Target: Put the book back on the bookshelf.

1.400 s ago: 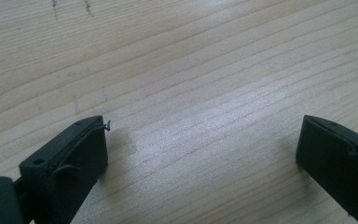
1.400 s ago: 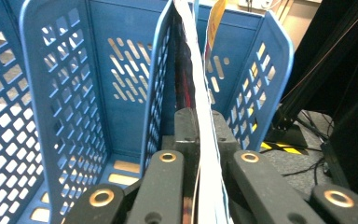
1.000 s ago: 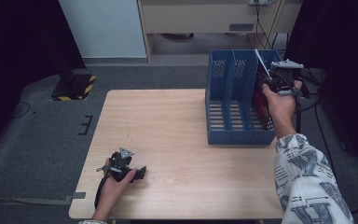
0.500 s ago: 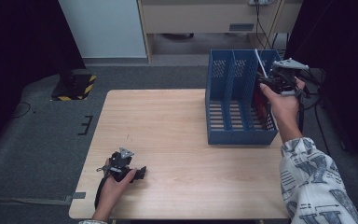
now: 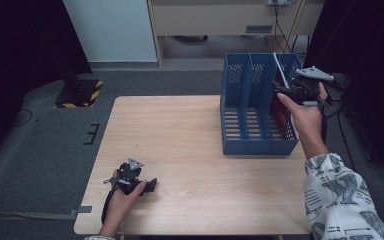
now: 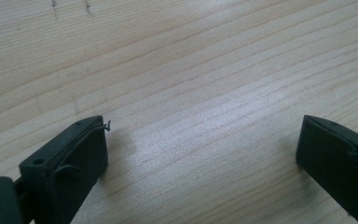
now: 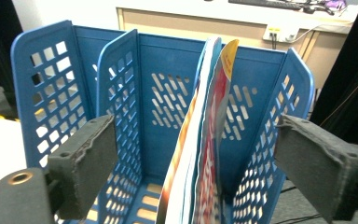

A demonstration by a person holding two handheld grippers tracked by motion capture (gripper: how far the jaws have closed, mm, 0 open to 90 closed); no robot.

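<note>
At the near edge of the wooden table (image 5: pixel 195 150), the left gripper (image 5: pixel 150 186) lies low on the wood in the person's left hand (image 5: pixel 122 192), close to the front left corner. In the left gripper view its two black jaws stand wide apart over bare wood grain, with nothing between them.

Farther back and to the right, a blue file rack (image 5: pixel 250 100) stands on the far right part of the table, its three open compartments running side by side. The person's right forearm, in a patterned sleeve (image 5: pixel 342 200), reaches up along the rack's right side.

The right hand (image 5: pixel 305 112) holds the right gripper (image 5: pixel 280 92) at the top of the rack's rightmost compartment. Its jaws have just been opening and now stand wide. In the right gripper view a thin magazine (image 7: pixel 200 154) with a red, orange and white cover stands upright between them, free of both pads. The magazine sits in the rightmost compartment, leaning slightly, its top edge rising just above the rack's back wall (image 7: pixel 168 70).

Beyond the table lie grey carpet and a pale cabinet (image 5: pixel 112 30).
</note>
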